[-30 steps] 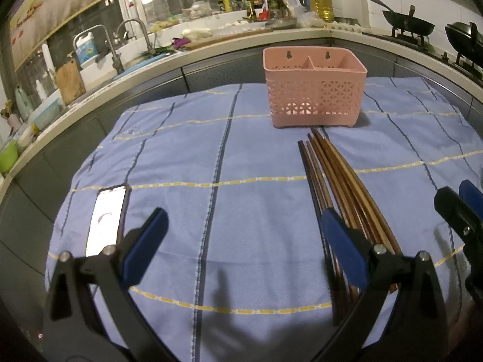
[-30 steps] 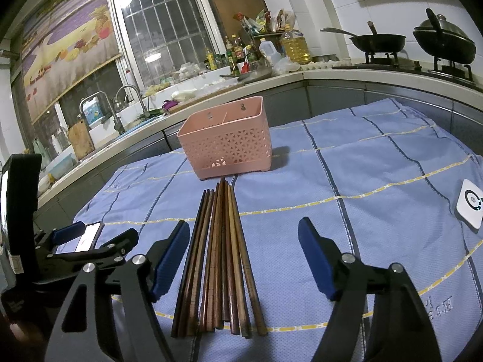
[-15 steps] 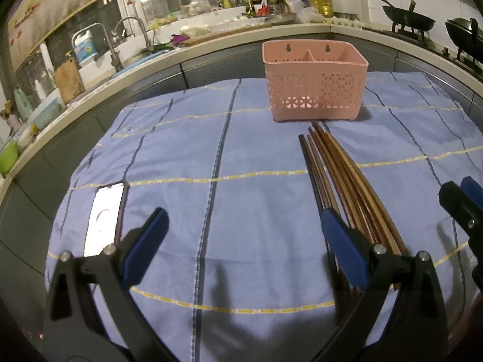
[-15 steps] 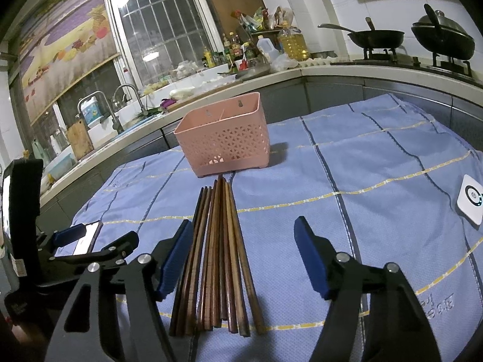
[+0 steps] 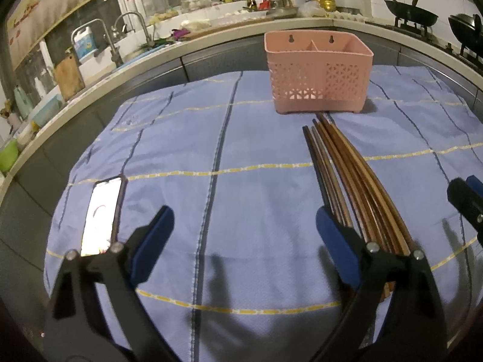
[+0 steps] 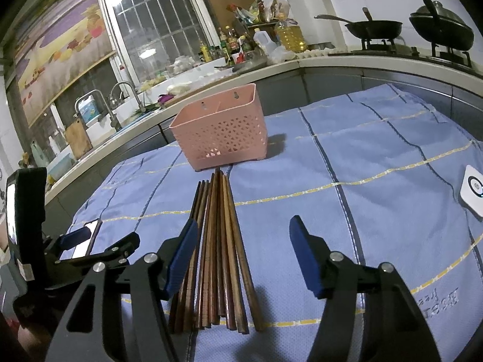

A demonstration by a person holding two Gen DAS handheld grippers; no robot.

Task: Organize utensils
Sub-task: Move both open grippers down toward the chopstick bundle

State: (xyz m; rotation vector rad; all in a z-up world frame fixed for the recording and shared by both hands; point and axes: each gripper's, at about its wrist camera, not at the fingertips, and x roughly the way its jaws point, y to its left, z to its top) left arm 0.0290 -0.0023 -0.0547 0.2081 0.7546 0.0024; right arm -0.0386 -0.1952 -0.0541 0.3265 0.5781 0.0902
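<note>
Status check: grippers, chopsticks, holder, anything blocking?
Left gripper and right gripper open, empty. Chopsticks bundled flat on the cloth, tips toward the pink holder. Holder upright, path clear.

Blue cloth (image 5: 247, 150) with yellow and dark stripes covers the table; lit phone (image 5: 101, 214) lies near its left edge, white round-dial device (image 6: 474, 190) at right; woks (image 6: 374, 27) on stove behind.
</note>
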